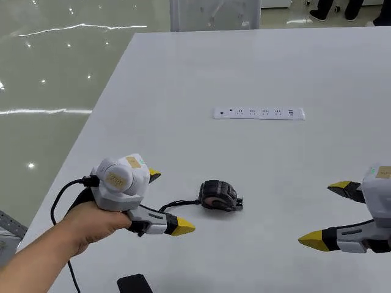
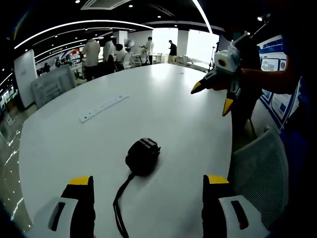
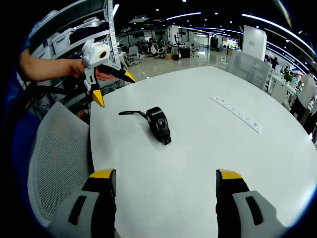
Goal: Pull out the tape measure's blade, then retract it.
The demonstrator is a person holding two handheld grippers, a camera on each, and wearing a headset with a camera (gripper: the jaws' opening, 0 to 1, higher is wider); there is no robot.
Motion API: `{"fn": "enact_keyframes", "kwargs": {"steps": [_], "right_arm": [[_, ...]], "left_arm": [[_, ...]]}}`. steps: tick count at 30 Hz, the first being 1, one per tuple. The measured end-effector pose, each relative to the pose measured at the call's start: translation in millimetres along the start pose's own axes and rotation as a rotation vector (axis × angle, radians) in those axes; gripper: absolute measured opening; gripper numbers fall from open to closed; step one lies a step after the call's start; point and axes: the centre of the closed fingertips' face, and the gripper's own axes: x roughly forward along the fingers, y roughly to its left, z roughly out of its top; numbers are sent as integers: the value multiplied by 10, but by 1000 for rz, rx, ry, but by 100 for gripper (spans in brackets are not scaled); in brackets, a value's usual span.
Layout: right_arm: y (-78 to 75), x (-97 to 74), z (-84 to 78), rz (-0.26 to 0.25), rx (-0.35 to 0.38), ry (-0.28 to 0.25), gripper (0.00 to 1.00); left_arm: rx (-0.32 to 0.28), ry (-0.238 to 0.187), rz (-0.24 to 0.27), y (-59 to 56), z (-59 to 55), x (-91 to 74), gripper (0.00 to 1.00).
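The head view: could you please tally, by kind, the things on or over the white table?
grippers: 2 (left gripper, right gripper)
tape measure: 1
power strip: 1
black flat object, cut off at the near edge: 1
Total: 5

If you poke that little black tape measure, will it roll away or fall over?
Probably neither: the tape measure looks squat and blocky, so it would likely slide. Its thin strap lies curved, so it's probably floppy.
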Motion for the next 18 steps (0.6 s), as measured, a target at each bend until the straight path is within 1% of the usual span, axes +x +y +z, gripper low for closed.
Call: {"fn": "enact_keyframes", "kwargs": {"steps": [3, 10, 15, 18], "right_arm": [[-9, 55, 19, 7, -7, -5, 77], [10, 178, 38, 24, -28, 3, 76], [19, 261, 38, 41, -48, 16, 75], [-3, 317, 32, 47, -59, 22, 74]], "left_arm": [[17, -4, -12, -23, 38, 69, 85], [45, -1, -33, -37, 71, 206, 84], [65, 9, -48, -32, 77, 293, 83], [100, 25, -54, -40, 65, 339, 83]]}}
